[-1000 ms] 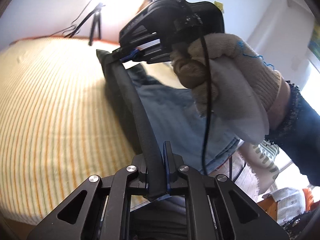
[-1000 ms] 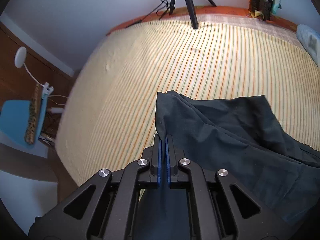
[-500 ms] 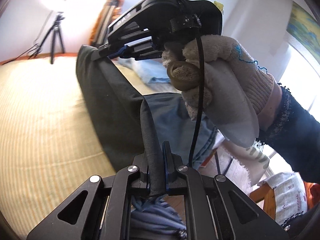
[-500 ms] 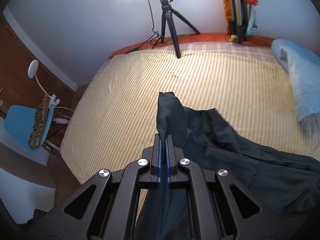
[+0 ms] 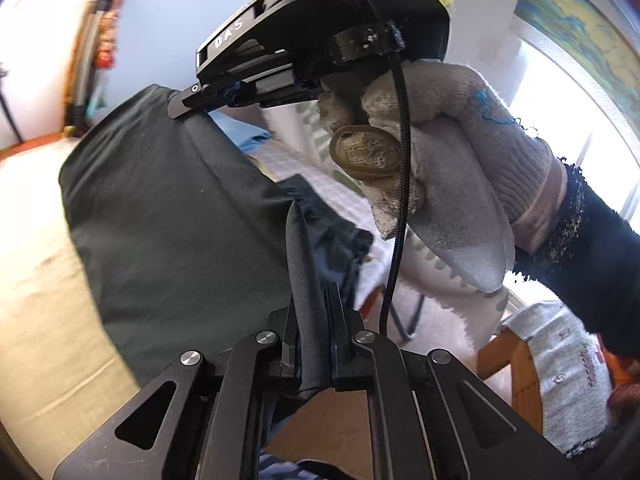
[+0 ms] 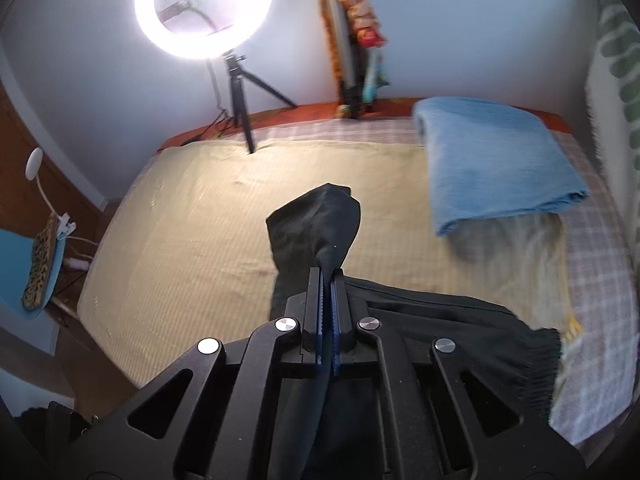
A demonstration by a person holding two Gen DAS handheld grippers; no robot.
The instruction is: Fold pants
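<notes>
Left wrist view: the left gripper (image 5: 316, 320) is clamped on a rolled edge of the dark pants (image 5: 172, 216), which hang mid-frame as a limp sheet. The right gripper (image 5: 212, 94), in a gloved hand (image 5: 440, 152) at upper centre, pinches the far corner. Soft and light, the cloth probably handles best by its edges. Its lower part is cut off.

Right wrist view: the right gripper (image 6: 327, 316) is closed on a peak of the pants (image 6: 316, 228) above the bed (image 6: 180, 232). The elastic waistband (image 6: 540, 372) sags at lower right; motion blur smears it.
</notes>
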